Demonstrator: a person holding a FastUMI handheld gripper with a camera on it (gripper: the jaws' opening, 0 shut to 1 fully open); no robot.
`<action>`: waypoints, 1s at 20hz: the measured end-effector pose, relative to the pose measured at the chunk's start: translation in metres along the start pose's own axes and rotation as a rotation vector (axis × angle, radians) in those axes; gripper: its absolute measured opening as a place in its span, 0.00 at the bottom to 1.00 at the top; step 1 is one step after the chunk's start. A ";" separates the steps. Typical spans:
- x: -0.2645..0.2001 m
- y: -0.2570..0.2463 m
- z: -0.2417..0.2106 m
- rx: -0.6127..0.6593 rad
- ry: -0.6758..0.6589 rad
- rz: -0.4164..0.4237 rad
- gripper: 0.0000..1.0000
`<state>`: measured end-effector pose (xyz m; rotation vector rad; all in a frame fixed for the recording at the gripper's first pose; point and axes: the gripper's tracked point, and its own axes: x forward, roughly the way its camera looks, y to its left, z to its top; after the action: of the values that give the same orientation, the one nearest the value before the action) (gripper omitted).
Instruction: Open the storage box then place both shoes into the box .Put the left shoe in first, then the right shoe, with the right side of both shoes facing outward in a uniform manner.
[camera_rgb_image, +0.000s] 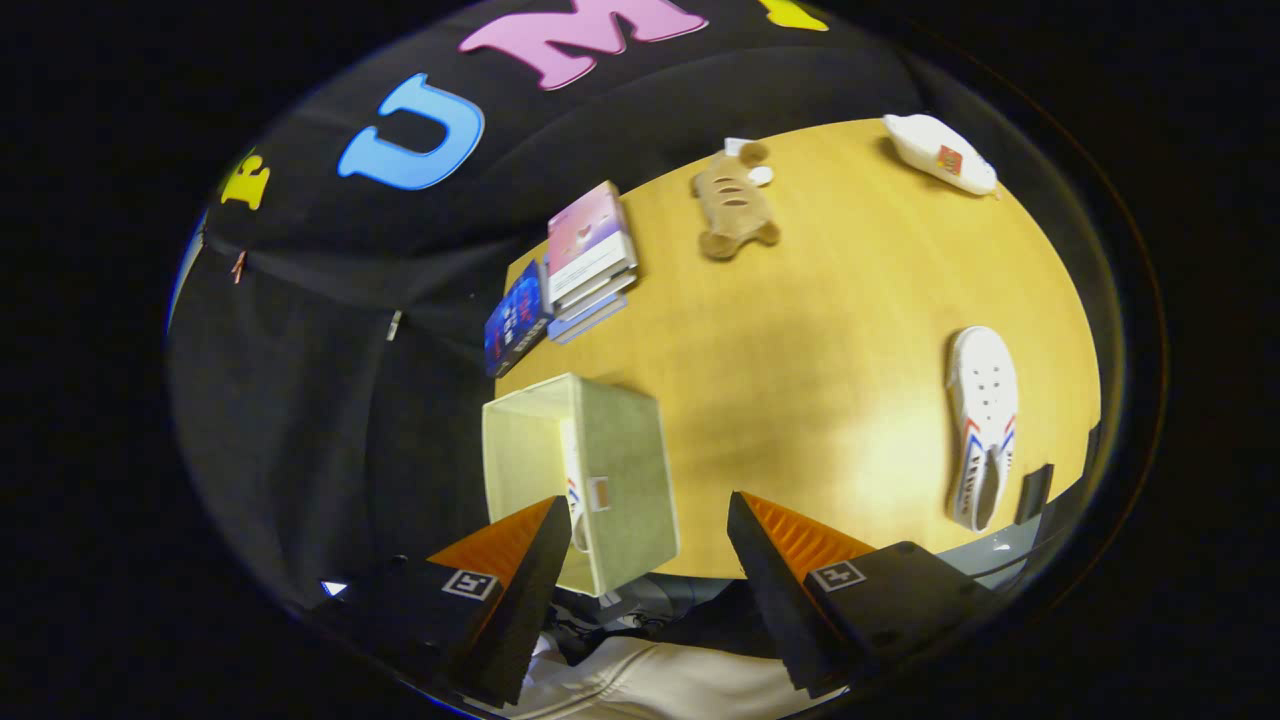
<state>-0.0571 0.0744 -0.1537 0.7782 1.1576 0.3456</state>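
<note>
The pale green fabric storage box (625, 470) stands open at the table's near left corner, just ahead of my fingers. One white shoe (574, 478) with red and blue stripes lies inside it against the box wall, partly hidden. The other white shoe (983, 425) lies on its side on the wooden table, well to the right of my right finger. My gripper (640, 545) is open and holds nothing, hovering above the table's near edge.
A stack of books (590, 258) and a blue book (517, 320) sit beyond the box. A brown plush toy (735, 205) lies further back, and a white packet (940, 152) at the far right. A small dark object (1033, 492) sits by the shoe. Pale clothing (650, 680) shows below my fingers.
</note>
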 end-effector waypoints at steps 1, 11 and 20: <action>-0.005 -0.025 0.006 0.012 -0.014 -0.037 0.97; -0.011 -0.265 0.022 -0.009 0.021 -0.450 0.69; 0.035 -0.340 0.010 -0.061 0.162 -0.523 0.58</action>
<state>-0.0823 -0.1447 -0.4155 0.3757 1.4462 0.0049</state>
